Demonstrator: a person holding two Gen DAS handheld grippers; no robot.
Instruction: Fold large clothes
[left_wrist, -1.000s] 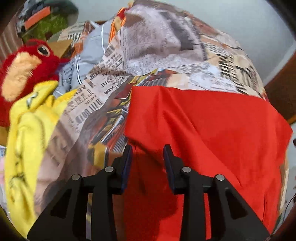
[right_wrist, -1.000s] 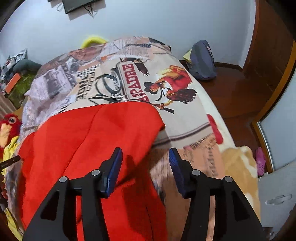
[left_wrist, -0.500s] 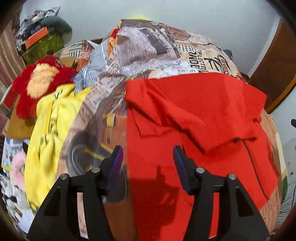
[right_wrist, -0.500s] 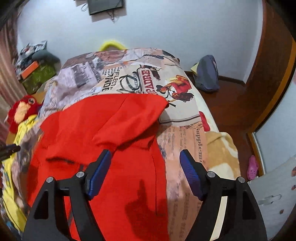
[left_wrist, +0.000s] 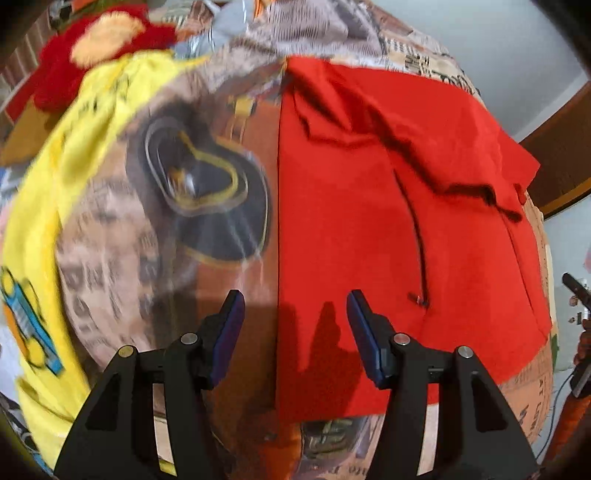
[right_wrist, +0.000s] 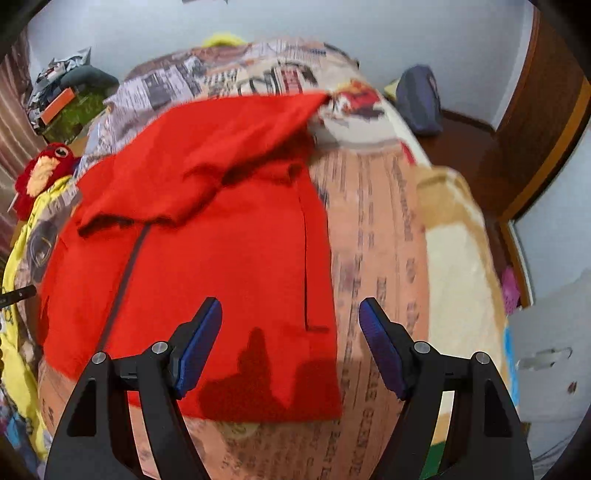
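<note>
Both jaws have just been opening and hold nothing: left gripper, right gripper. The red shirt lies flat on the bed, toward 12 o'clock. It looks soft and light; grab its near corners.

Both grippers tip steeply downward, fingers leading. The left gripper stands with its blue-padded fingers apart and nothing between them. The right gripper gapes wider — pads bare, gripping nothing. Each pair of jaws has just been opening.
</note>
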